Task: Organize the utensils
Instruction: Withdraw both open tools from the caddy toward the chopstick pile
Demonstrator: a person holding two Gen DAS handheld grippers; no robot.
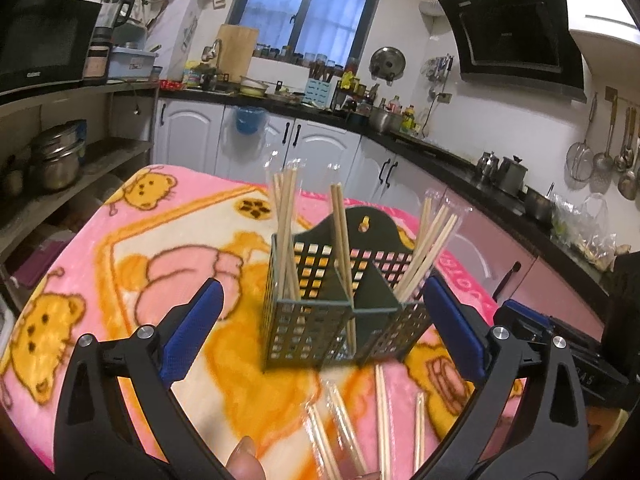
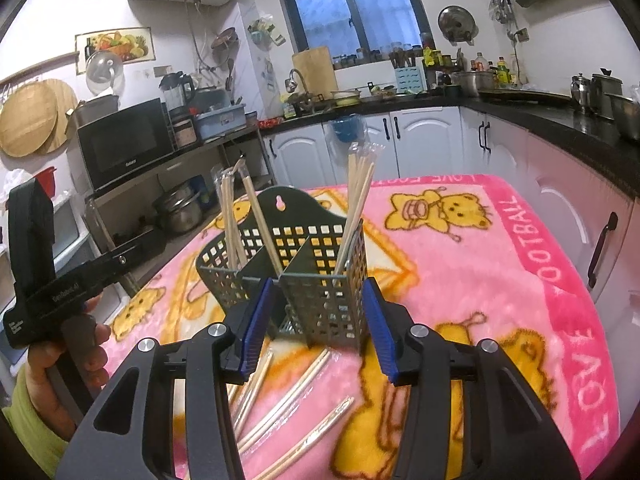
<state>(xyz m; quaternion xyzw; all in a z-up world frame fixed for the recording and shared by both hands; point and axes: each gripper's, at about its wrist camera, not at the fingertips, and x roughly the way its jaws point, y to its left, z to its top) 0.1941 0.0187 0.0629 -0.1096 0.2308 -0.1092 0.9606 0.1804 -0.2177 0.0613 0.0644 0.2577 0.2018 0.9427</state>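
Note:
A dark green perforated utensil holder (image 1: pixel 320 320) (image 2: pixel 320 300) with compartments stands on the pink bear blanket (image 1: pixel 120 264) (image 2: pixel 460 264). Wrapped wooden chopsticks (image 1: pixel 285 232) (image 2: pixel 358 208) stand in its compartments. Several more wrapped chopsticks (image 1: pixel 382 412) (image 2: pixel 288 400) lie loose on the blanket in front of it. My left gripper (image 1: pixel 324 320) is open and empty, its blue pads (image 1: pixel 192 332) either side of the holder. My right gripper (image 2: pixel 318 328) is open and empty, just in front of the holder. The left gripper's handle (image 2: pixel 44 288) shows in the right wrist view.
Kitchen counters (image 1: pixel 440 152) with pots, jars and a sink run behind the table. A shelf with a microwave (image 2: pixel 124 140) and steel pots (image 1: pixel 60 160) stands to the left. White cabinets (image 2: pixel 432 140) and a range hood (image 1: pixel 516 28) are beyond.

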